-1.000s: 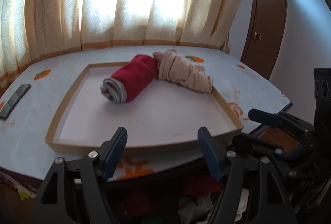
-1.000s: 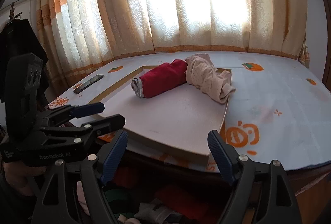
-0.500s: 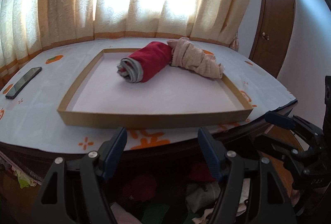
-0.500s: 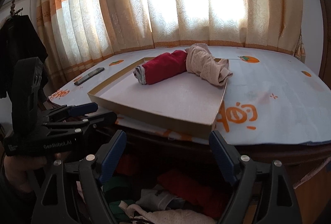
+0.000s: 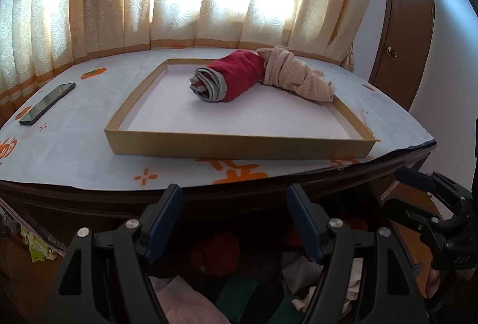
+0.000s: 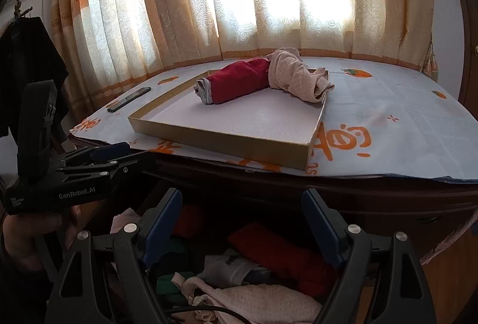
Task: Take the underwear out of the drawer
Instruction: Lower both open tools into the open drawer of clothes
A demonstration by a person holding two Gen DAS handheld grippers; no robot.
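Both hand-held grippers, left (image 5: 233,222) and right (image 6: 242,222), wide, empty over drawer (image 6: 254,264). Clothes jumbled, risk grabbing wrong piece or two together.

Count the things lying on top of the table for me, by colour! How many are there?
Red roll of clothing: 1
Beige roll of clothing: 1
Brown cardboard tray: 1
Black phone: 1
Total: 4
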